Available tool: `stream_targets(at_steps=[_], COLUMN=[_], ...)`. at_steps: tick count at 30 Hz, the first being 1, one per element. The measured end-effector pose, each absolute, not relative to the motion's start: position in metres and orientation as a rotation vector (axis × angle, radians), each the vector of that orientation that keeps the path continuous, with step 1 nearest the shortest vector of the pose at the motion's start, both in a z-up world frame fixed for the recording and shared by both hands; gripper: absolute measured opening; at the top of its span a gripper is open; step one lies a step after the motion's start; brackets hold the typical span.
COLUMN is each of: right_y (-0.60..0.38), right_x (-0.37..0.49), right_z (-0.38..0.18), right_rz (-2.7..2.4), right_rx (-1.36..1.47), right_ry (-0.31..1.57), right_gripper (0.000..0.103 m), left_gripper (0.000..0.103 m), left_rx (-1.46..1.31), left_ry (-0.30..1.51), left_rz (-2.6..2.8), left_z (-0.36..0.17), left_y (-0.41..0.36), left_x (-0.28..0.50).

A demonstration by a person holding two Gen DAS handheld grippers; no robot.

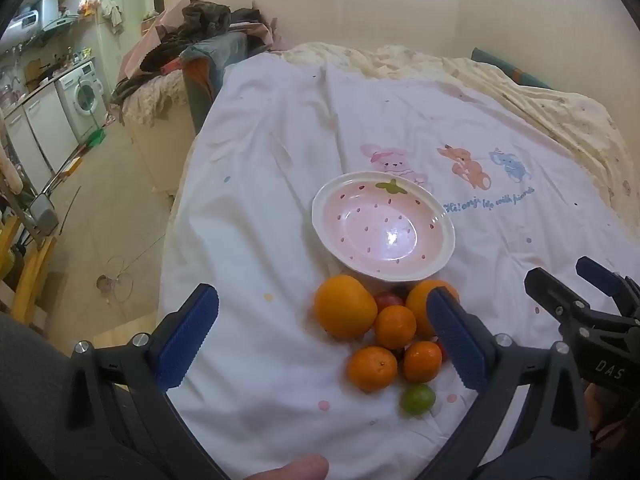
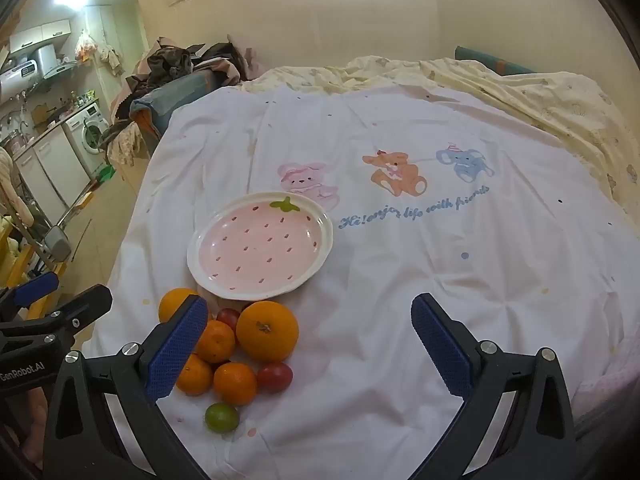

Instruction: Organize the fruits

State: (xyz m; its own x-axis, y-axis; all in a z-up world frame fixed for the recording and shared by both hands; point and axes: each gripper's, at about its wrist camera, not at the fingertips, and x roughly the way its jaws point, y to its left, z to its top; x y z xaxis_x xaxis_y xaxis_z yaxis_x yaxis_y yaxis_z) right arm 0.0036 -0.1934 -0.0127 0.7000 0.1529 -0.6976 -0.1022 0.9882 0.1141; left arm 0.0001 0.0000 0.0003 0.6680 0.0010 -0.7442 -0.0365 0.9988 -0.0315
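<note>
Nothing sorted yet: my pink strawberry-print ceramic plate (image 2: 260, 246) sat bare on the bed's white sheet (image 2: 400, 280). Fruit pile w/ big orange (image 2: 267, 330) lay at its 6 o'clock. Left gripper (image 1: 322, 334) & right gripper (image 2: 306, 342): jaws released, gripping nothing.

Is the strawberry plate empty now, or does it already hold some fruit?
Empty. The strawberry plate shows only its bare pink inside in both views; the oranges and small fruits lie on the sheet beside it.
</note>
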Motion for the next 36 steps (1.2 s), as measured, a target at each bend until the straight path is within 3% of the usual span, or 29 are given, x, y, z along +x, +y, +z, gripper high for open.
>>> stream_targets(at_steps=[36], right_y=[-0.197], right_x=[0.005], right_z=[-0.011], right_rz=[0.143], right_rx=[0.074], right_ry=[0.782], right_gripper=[0.103], left_gripper=[0.103], left_rx=[-0.048], left_ry=[0.836], left_rz=[0.029], left_z=[-0.006], left_y=[0.005], left_x=[-0.002])
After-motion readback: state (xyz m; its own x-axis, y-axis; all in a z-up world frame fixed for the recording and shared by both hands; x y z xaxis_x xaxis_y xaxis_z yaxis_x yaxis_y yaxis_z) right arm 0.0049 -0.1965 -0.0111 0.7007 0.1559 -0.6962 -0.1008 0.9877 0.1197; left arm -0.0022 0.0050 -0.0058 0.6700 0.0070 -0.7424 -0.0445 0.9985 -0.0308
